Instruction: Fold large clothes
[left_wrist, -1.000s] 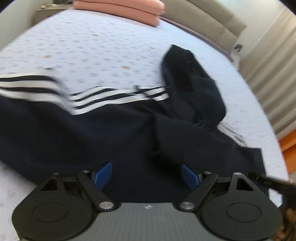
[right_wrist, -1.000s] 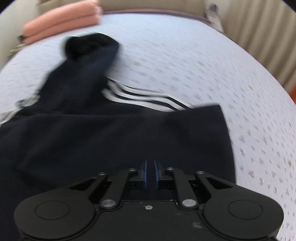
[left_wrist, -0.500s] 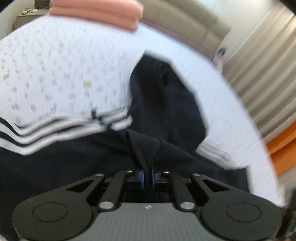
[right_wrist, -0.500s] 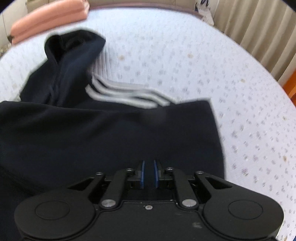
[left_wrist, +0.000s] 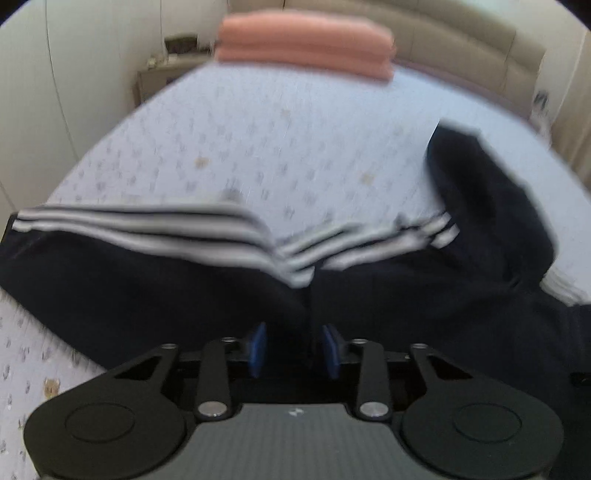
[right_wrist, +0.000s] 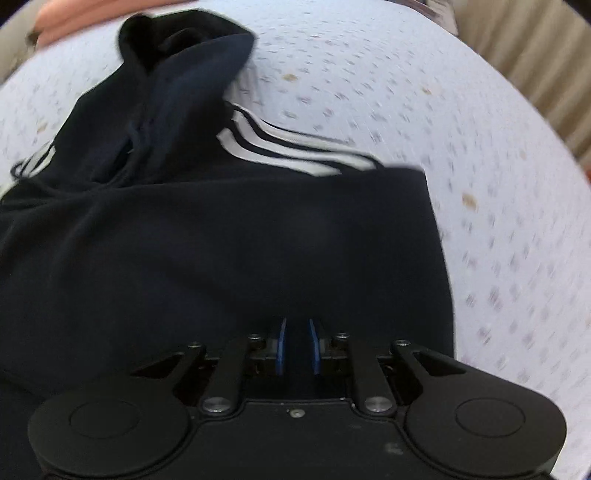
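Observation:
A dark navy hoodie (left_wrist: 184, 295) with white sleeve stripes (left_wrist: 147, 229) lies spread on the bed, its hood (left_wrist: 480, 206) lying to the right. My left gripper (left_wrist: 294, 349) hovers low over the hoodie's body; its jaws are opening, the blue pads (left_wrist: 258, 349) stand apart, and the cloth lies under the gap without being pinched. In the right wrist view the hoodie (right_wrist: 258, 240) fills the lower left, with its hood (right_wrist: 177, 74) at the top and striped sleeve (right_wrist: 288, 147) behind the body. My right gripper (right_wrist: 297, 347) sits at the near hem; its jaws are opening slightly, with dark cloth still between the narrow pads.
The bed sheet (left_wrist: 258, 129) is pale lilac with a small print; it also shows (right_wrist: 443, 110) to the right of the hoodie. Folded pink bedding (left_wrist: 303, 48) lies at the headboard (left_wrist: 461, 48). A nightstand (left_wrist: 162, 74) stands at the back left, curtains (right_wrist: 535, 55) on the right.
My left gripper closed on a fold of the hoodie half a second ago and has now parted its pads and swung left. The right gripper's pads have parted a little.

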